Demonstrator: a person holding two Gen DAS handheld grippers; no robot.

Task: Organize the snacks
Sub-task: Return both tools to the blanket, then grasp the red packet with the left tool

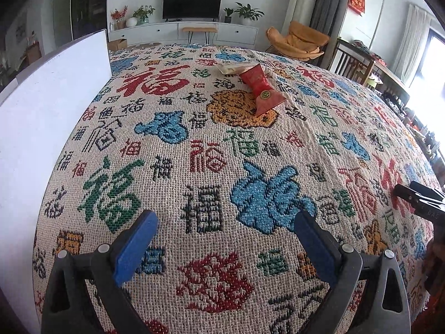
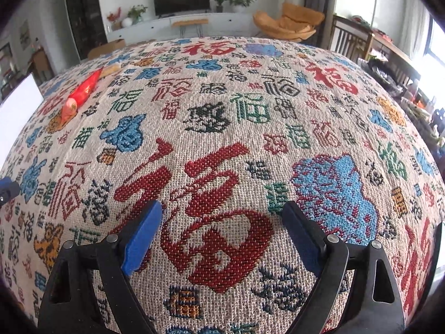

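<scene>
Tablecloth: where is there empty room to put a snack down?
Nearly all the tablecloth is bare: the wide stretch from the open left tongs up to the red snack packet, and everything right of it. Only the far part is occupied, by that packet and a pale one behind it. A white board borders the left.

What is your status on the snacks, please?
Left gripper and right gripper open, empty. Red snack packet lies on patterned cloth, far ahead. Path unobstructed.

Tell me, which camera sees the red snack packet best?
The left wrist view: the red snack packet lies ahead, its top face and round label showing. The right wrist view shows it far left, stretched and blurrier.
</scene>
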